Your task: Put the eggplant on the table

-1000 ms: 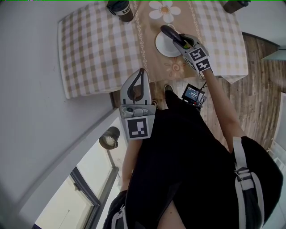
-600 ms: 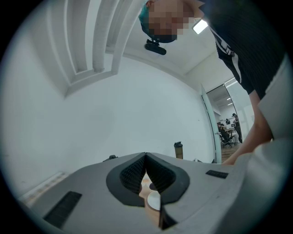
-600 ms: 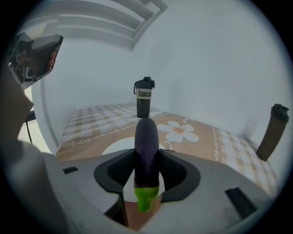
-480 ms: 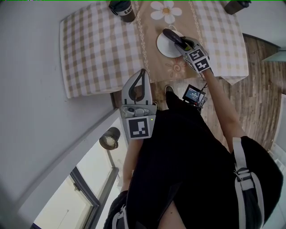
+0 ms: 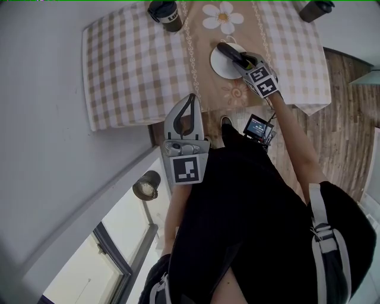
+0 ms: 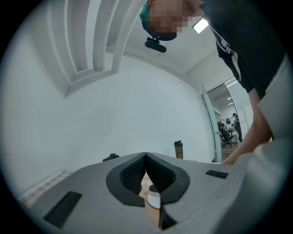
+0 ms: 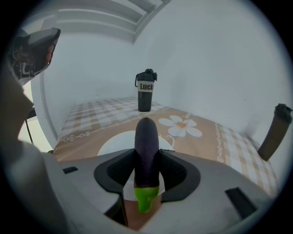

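Observation:
A dark purple eggplant (image 7: 146, 151) with a green stem end sits clamped between the jaws of my right gripper (image 7: 146, 170). In the head view the right gripper (image 5: 242, 59) holds the eggplant (image 5: 227, 51) over a white plate (image 5: 223, 63) on the tan runner of the checked table (image 5: 130, 65). My left gripper (image 5: 187, 105) hangs near the table's front edge, jaws closed together with nothing between them. In the left gripper view its fingertips (image 6: 145, 159) meet, and the plate shows through the gap below.
A dark tumbler (image 5: 167, 14) (image 7: 146, 91) stands at the table's far side, left of the daisy print (image 5: 221, 17). A second dark bottle (image 5: 314, 8) (image 7: 273, 124) is at the far right corner. A wall runs along the left, wooden floor on the right.
The whole view has drifted slightly right and down. The right gripper with the eggplant stays over the plate; the left gripper keeps its place by the table edge.

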### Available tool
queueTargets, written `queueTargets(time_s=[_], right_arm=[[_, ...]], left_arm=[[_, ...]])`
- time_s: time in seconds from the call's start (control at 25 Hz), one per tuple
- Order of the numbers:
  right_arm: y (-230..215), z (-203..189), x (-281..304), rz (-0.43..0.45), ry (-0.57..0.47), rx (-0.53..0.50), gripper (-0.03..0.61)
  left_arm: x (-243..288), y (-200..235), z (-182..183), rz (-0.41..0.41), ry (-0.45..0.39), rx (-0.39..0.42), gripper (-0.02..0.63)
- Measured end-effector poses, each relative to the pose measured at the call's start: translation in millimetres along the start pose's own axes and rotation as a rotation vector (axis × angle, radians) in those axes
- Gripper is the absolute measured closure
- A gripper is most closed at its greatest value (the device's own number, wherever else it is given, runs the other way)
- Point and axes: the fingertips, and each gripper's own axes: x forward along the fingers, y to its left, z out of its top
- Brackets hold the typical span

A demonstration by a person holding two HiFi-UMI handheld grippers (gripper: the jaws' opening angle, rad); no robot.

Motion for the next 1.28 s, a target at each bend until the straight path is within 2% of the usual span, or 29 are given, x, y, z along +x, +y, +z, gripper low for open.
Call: queueTargets(time_s=[0.2, 0.48, 0.72, 1.0, 1.28], right_arm=[[4, 3, 0, 0.018, -0.010, -0.005, 0.400], [12, 20, -6, 0.038, 0.009, -0.005, 0.400], [12, 22, -15, 0.045, -0.042, 0.005, 0.399], [11, 63, -45, 0.024, -0.149, 0.019, 0.399], [6, 125, -90, -0.009, -0.292, 0.014, 0.399]], left_arm=[[4, 0, -6, -0.005, 0.009, 0.004, 0.604], [10, 11, -5, -0.023, 0.008, -0.037, 0.604], [16, -5, -16, -0.043, 0.009, -0.018, 0.604], [26, -9, -15, -0.092, -0.004, 0.005, 0.604], [49, -3, -2, -0.117, -0.032, 0.012, 0.604]])
